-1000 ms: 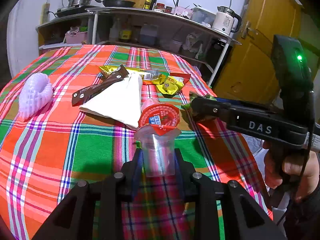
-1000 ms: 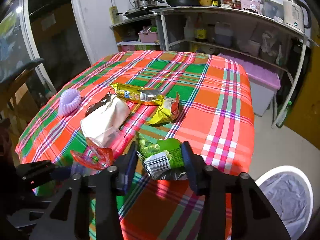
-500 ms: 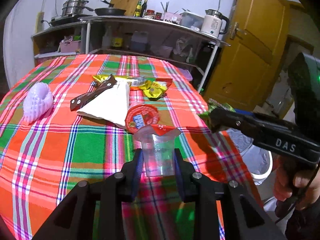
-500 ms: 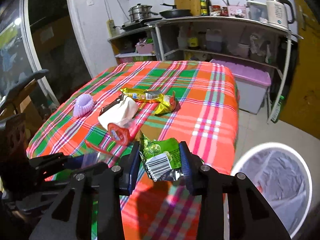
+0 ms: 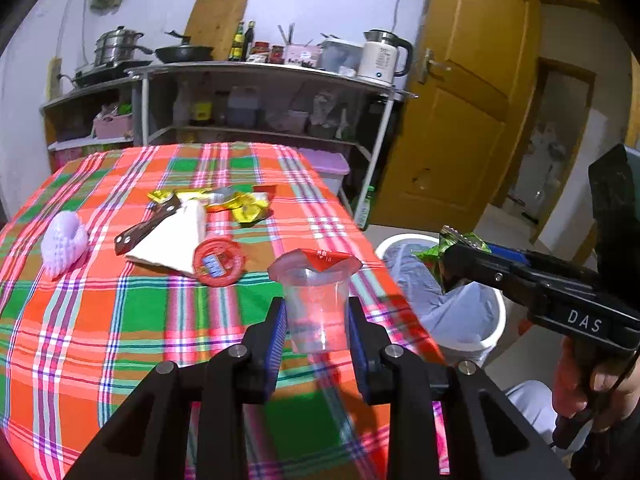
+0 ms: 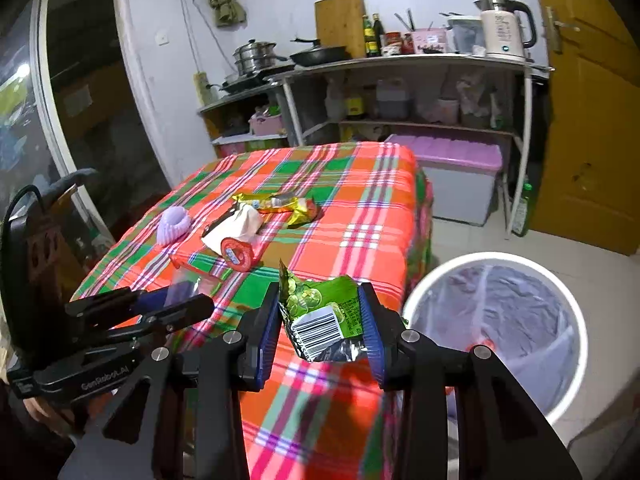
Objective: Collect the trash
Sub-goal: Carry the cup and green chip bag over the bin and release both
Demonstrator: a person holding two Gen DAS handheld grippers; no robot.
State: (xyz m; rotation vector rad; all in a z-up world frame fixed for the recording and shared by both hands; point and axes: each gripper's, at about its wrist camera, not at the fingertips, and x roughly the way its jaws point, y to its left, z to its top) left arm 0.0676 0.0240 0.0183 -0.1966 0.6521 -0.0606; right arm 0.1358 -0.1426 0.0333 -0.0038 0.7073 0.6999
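Note:
My left gripper (image 5: 316, 316) is shut on a clear plastic cup (image 5: 316, 308) with a peeled red lid, held above the table's right edge. My right gripper (image 6: 322, 320) is shut on a green snack wrapper (image 6: 324, 316) and holds it over the table corner, beside the white trash bin (image 6: 496, 328). In the left wrist view the right gripper (image 5: 452, 256) hovers over the bin (image 5: 476, 336). On the plaid tablecloth (image 5: 120, 312) lie a red round lid (image 5: 218, 262), a white napkin (image 5: 172, 236), yellow wrappers (image 5: 244, 206) and a purple foam net (image 5: 64, 240).
A brown-handled knife (image 5: 144, 226) lies by the napkin. A metal shelf (image 6: 400, 92) with pots, bottles and a kettle stands behind the table. A purple-lidded box (image 6: 456, 176) sits under it. A yellow door (image 5: 460, 120) is at right.
Both grippers have risen and swung right with their loads, off the table toward the bin. The bin has come fully into view in both views.

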